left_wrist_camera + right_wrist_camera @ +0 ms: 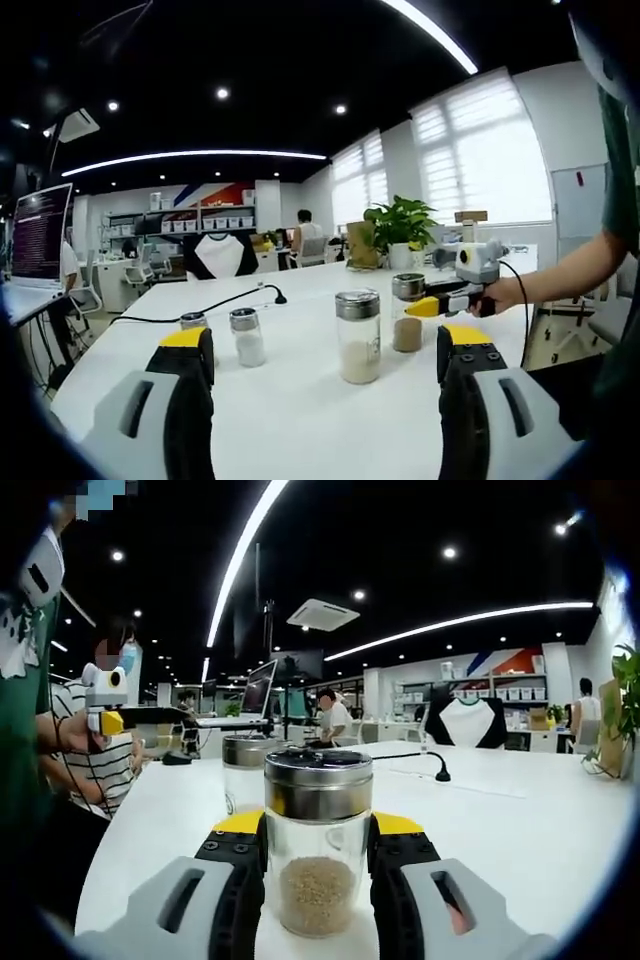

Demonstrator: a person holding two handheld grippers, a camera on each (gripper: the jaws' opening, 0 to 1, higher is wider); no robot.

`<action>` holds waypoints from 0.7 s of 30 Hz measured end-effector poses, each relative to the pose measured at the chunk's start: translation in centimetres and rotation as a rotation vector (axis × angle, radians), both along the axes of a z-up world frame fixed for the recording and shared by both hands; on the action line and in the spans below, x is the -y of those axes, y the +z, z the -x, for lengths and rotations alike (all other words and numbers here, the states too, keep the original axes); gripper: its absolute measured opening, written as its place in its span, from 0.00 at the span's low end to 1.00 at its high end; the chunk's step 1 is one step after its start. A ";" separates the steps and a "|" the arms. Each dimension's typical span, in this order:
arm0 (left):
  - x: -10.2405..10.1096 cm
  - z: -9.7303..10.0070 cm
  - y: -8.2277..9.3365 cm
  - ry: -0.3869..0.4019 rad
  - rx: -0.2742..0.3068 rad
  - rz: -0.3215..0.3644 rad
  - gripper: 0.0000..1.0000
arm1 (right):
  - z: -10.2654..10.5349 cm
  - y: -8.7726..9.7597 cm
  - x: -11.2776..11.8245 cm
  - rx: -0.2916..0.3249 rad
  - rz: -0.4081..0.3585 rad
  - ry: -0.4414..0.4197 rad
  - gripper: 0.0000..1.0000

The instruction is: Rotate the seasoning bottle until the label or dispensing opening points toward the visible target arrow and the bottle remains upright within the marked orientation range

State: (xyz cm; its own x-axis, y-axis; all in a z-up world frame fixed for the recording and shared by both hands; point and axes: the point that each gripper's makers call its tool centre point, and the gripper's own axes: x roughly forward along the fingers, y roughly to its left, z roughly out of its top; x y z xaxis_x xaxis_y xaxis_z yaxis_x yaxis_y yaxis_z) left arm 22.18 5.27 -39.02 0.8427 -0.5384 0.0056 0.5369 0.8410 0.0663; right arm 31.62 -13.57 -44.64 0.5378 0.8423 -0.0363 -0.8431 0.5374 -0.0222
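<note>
While upright on the white tabletop (520,820):
Seasoning bottle (318,850): clamped by the right hand-held gripper (318,865).
Left hand-held gripper (325,365): jaws apart, holding nothing.

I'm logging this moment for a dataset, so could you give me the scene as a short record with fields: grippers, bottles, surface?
right gripper: jaws closed on the brown-seasoning bottle, which stands upright
left gripper: open, holding nothing, facing the bottles
bottles on table: four, glass, metal caps
nearest to left gripper: pale-granule bottle
others: white-powder shaker, a small shaker behind the left jaw
surface: white table
target arrow: cannot tell
</note>
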 end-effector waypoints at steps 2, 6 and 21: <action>-0.1 -0.1 -0.1 0.003 -0.004 0.004 0.98 | 0.0 0.0 0.0 -0.005 -0.002 0.022 0.38; -0.4 -0.2 -0.1 0.009 -0.004 0.008 0.98 | 0.0 -0.1 -0.2 -0.008 0.000 0.068 0.38; -0.9 -0.3 -0.1 0.032 -0.011 0.014 0.97 | 0.4 -0.4 -0.5 -0.041 0.000 0.130 0.38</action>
